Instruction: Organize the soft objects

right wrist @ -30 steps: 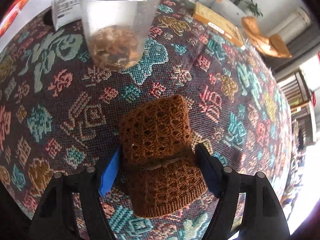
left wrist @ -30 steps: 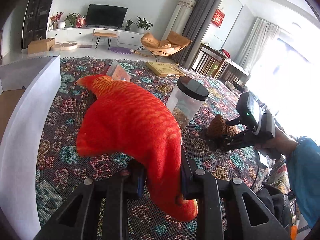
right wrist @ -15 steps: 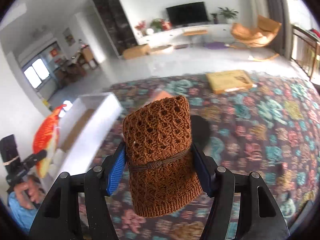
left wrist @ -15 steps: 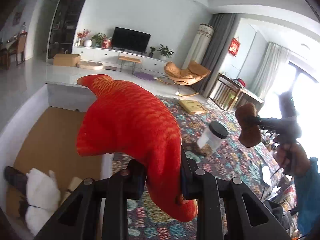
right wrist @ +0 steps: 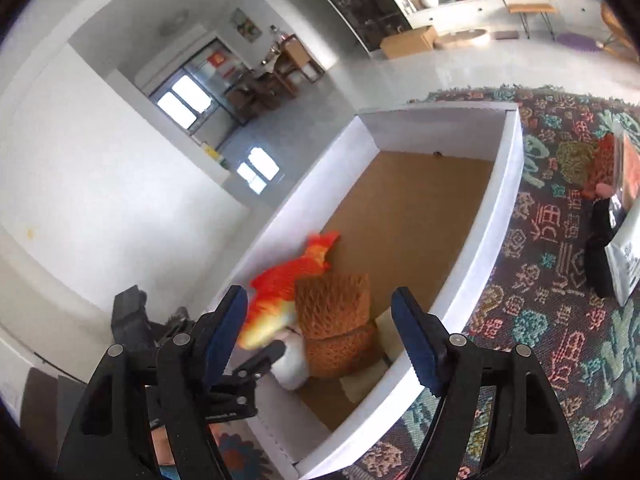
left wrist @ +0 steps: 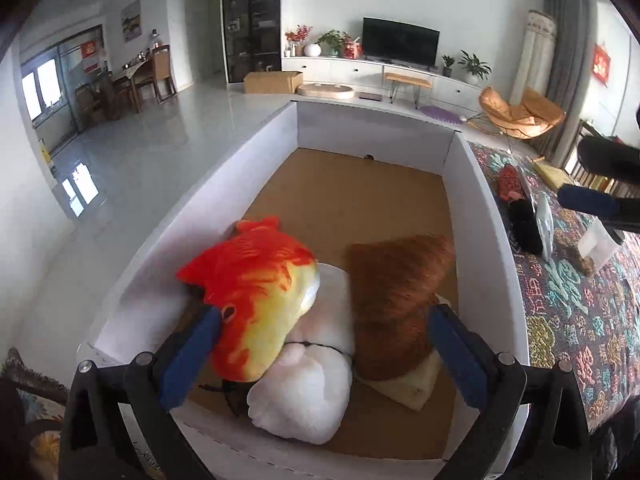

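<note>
Fingers of both grippers, left (left wrist: 320,354) and right (right wrist: 320,330), have just spread and grip nothing. Below them in the white box (left wrist: 476,184) lie the fish plush (left wrist: 256,292) and knitted roll (right wrist: 332,314): light, squashy, best pinched mid-body.

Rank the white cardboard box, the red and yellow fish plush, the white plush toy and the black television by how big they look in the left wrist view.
1. White cardboard box
2. Red and yellow fish plush
3. White plush toy, near the fish in apparent size, partly hidden under it, so that order is unsure
4. Black television, far away
</note>
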{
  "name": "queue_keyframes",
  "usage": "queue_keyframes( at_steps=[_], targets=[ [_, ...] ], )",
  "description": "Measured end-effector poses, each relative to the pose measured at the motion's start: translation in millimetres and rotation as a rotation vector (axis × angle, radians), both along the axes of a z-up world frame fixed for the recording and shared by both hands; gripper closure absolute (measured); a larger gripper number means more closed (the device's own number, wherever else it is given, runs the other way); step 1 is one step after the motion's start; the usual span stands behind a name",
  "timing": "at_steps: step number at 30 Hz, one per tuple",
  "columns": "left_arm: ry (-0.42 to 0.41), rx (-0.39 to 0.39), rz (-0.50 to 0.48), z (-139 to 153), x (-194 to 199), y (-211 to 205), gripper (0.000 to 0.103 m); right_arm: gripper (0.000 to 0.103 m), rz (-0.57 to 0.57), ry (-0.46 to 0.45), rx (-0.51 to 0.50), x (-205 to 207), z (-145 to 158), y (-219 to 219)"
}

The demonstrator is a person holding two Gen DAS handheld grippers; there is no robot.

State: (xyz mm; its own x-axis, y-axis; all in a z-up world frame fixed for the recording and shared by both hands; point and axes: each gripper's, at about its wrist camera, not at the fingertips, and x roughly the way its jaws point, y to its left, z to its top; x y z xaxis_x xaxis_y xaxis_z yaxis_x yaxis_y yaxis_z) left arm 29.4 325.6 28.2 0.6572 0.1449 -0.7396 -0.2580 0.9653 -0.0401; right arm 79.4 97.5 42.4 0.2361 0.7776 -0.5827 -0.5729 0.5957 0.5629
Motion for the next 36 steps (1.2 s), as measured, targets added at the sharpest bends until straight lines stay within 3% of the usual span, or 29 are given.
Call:
queue_keyframes(
  at_steps=[4,6,9,11,14,18,22,25,29,36],
  targets=[
    [-0.088,-0.076,-0.007,8.5,-5.4,-14.2,0.001,0.023,-0.093,-0.094,-0.093,-4.0,-11.2,-37.4],
    [-0.131,-0.104,-0.06,17.8,-3.8,-30.9,0.001,0.023,-0.166,-0.189,-0.235,-12.6,-24.5,-63.0],
    [-0.155,-0.161,-0.216,29.2,2.5,-77.7,0.001,0.023,-0.31,-0.284,-0.482,-24.2,-63.7,-111.2],
    [-0.134,-0.191,-0.332,31.9,14.3,-118.1,0.0,0.023,-0.403,-0.261,-0.579,-28.9,-91.3,-151.5],
    [-0.054,-0.228,-0.465,7.3,31.1,-181.5,0.0,0.023,-0.585,-0.217,-0.647,-37.1,-115.3,-218.0],
    [0.08,-0.267,-0.487,-61.0,69.7,-242.5,0.0,0.023,-0.849,-0.173,-0.672,-56.2,-128.4,-293.4],
    [0.162,-0.209,-0.428,-109.1,110.6,-281.2,0.0,0.023,-0.97,-0.067,-0.655,-52.8,-141.6,-334.9],
    [0.154,-0.116,-0.41,-121.9,136.2,-300.0,0.0,0.023,-1.005,-0.072,-0.678,-46.9,-144.3,-342.6],
    [0.146,0.032,-0.431,-128.3,164.0,-321.2,0.0,0.021,-1.01,-0.048,-0.638,-45.9,-144.4,-350.5],
    [0.124,0.028,-0.438,-127.3,171.9,-319.1,0.0,0.02,-1.01,-0.046,-0.634,-37.7,-155.7,-353.6]
  ],
)
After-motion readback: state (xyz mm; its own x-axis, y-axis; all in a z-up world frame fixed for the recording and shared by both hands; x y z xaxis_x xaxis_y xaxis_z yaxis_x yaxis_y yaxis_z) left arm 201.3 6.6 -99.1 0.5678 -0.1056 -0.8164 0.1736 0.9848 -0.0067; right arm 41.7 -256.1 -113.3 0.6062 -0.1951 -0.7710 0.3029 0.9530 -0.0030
